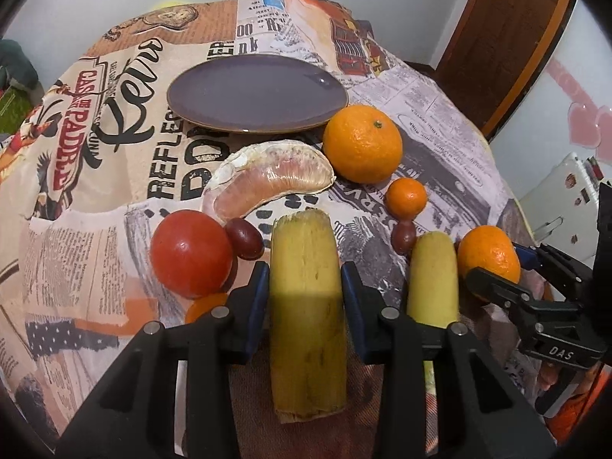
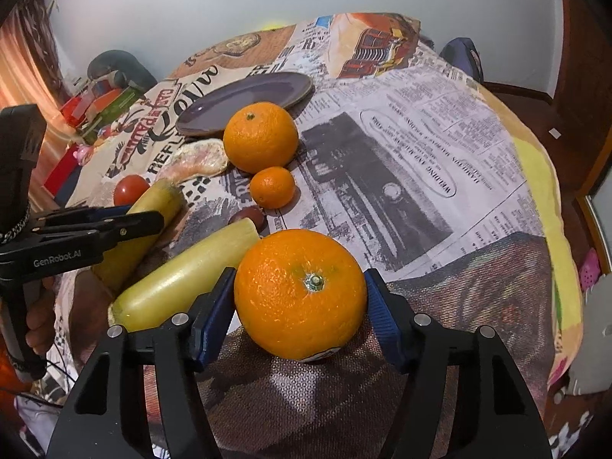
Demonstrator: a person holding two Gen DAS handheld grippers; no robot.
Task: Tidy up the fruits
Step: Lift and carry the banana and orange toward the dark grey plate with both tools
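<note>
We are judging the cane-like yellow stalk (image 1: 306, 306), lying nearest of all to us in front of the purple plate (image 1: 256, 93), as stiff and fairly heavy, so mid-length is the best hold, and the left gripper (image 1: 304, 279) is reaching level along it with both pads touching its sides, clenched on it. The smaller orange (image 2: 300, 292), to the right of the plate's nearer rim, is looking firm but round and slippery, and the right gripper (image 2: 300, 298) is squeezing it across its widest part.
</note>
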